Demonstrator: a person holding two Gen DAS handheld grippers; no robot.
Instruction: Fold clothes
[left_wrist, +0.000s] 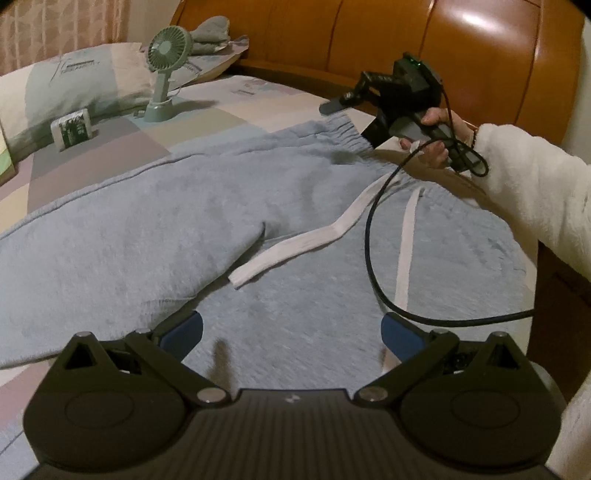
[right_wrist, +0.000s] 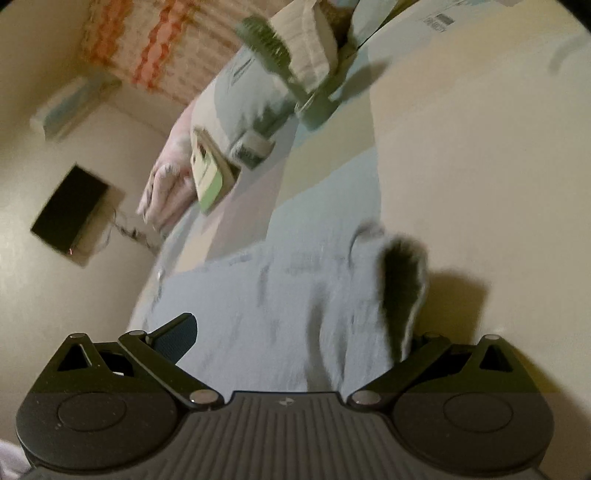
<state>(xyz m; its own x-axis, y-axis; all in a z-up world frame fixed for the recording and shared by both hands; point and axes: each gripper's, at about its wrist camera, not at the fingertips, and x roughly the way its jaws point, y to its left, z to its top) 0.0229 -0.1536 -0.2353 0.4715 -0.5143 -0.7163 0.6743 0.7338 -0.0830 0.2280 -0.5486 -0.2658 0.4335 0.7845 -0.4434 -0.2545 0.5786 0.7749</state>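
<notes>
Light blue fleece trousers (left_wrist: 155, 229) lie spread across the bed, their gathered waistband (left_wrist: 343, 133) at the far right. Two white drawstrings (left_wrist: 295, 247) trail over the cloth. My left gripper (left_wrist: 291, 332) hovers low over the near trouser leg, open, with nothing between its blue pads (left_wrist: 184, 330). A hand in a white fleece sleeve holds my right gripper (left_wrist: 343, 101) just above the waistband's far corner. In the blurred, tilted right wrist view, the right gripper (right_wrist: 291, 336) stands open over the trousers (right_wrist: 266, 302). A raised fold of waistband (right_wrist: 402, 288) hides its right finger.
A green desk fan (left_wrist: 164, 74) and a small box (left_wrist: 74, 129) stand on the bed near the pillow (left_wrist: 74, 85). Folded grey clothes (left_wrist: 210, 35) rest by the wooden headboard (left_wrist: 406, 44). A black cable (left_wrist: 373, 266) loops across the trousers. The bed's edge runs down the right.
</notes>
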